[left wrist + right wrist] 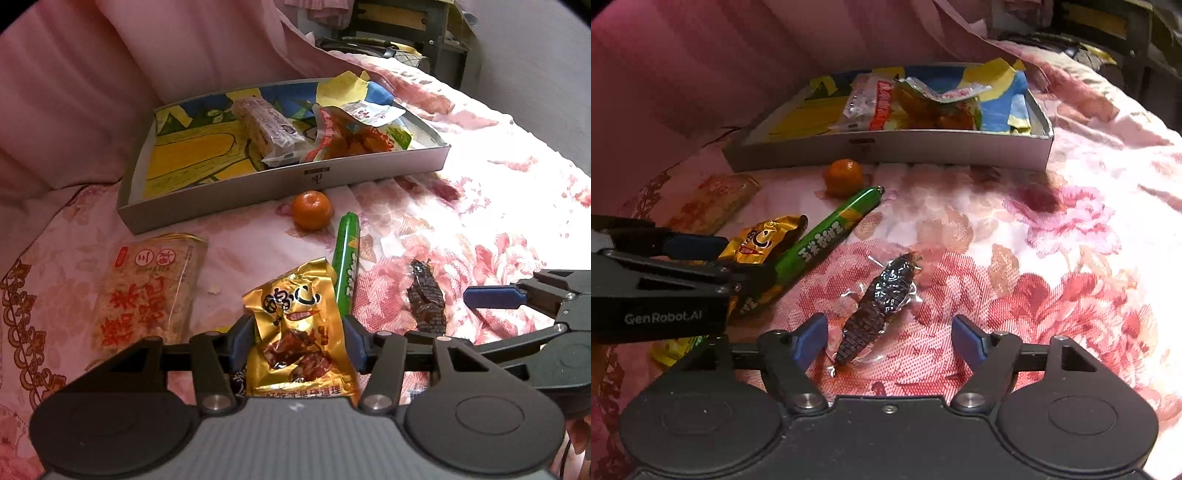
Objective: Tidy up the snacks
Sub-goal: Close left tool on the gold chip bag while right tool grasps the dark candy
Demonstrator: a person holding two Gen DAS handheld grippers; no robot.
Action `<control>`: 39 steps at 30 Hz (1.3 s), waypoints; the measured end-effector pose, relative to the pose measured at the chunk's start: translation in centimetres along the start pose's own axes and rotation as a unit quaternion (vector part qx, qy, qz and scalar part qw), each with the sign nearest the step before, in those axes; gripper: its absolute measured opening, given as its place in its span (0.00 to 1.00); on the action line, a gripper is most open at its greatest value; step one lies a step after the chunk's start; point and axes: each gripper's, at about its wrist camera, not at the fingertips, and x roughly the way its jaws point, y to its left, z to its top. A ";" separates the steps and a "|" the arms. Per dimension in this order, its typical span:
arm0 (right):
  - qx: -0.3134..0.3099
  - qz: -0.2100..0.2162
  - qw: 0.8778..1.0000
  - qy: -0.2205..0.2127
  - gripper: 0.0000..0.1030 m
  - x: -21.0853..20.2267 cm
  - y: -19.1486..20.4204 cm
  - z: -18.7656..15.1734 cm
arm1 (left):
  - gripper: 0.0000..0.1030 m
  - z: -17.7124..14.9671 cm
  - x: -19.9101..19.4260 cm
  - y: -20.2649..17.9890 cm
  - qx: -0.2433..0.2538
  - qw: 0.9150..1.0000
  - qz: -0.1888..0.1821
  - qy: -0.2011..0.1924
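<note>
My left gripper [299, 332] clenched on the gold snack packet [299, 325], over the floral bedspread [461, 229] | my right gripper [889, 338] released, dark wrapped snack [875, 306] lying loose between its fingers | tray [280, 184] beyond, near the orange [311, 209].

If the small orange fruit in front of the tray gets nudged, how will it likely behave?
The orange looks round, so it would probably roll. The soft floral bedspread may slow it, and the tray wall behind would likely stop it.
</note>
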 end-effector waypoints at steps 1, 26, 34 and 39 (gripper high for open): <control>0.000 0.004 1.000 0.000 0.72 0.0 0.1 0.0 | 0.54 0.0 0.0 0.0 0.000 1.000 -0.002 0.000; -0.033 0.021 0.999 -0.024 0.33 -1.4 1.4 -0.5 | 0.42 -1.2 -2.8 0.0 -0.076 0.997 0.000 0.008; -0.055 0.018 0.998 -0.038 0.32 -2.0 1.9 -0.8 | 0.42 -1.2 -4.0 0.5 -0.102 0.995 -0.005 -0.010; -0.073 0.010 0.996 -0.047 0.31 -2.3 2.4 -0.8 | 0.42 -1.0 -4.6 0.8 -0.114 0.993 -0.006 -0.025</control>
